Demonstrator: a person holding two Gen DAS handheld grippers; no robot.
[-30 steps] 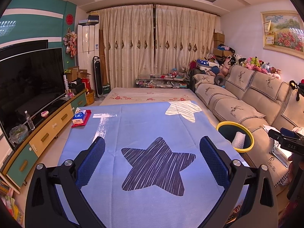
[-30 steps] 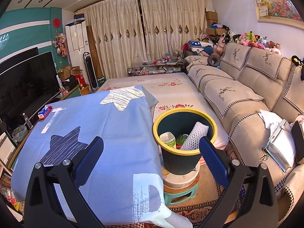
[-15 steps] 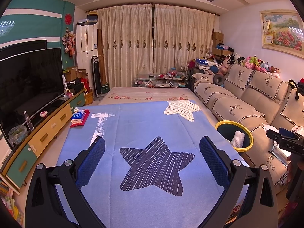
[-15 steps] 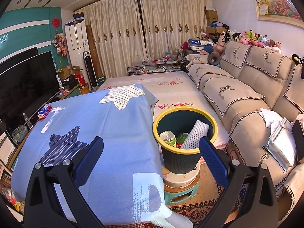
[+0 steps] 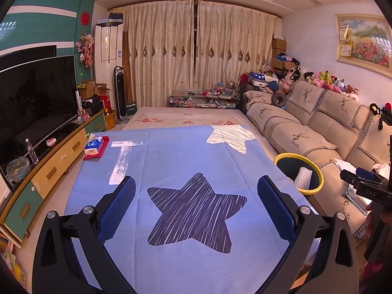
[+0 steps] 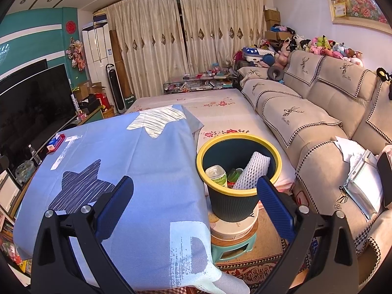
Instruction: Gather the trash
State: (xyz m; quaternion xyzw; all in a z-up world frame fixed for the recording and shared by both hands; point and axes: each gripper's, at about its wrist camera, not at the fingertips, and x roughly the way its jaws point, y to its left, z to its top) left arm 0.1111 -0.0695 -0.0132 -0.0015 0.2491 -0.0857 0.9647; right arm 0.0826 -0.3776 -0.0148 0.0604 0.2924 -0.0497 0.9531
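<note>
Warm, bright indoor light, sharp focus in both views.
Strong fisheye bending and black corners; the painting (image 5: 365, 41) shows glare, and the curtains (image 6: 188, 31) glow softly.

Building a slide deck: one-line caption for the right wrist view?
Open right gripper hovers before a yellow-rimmed trash bin holding a bottle and foam netting, beside the blue-clothed table.
</note>
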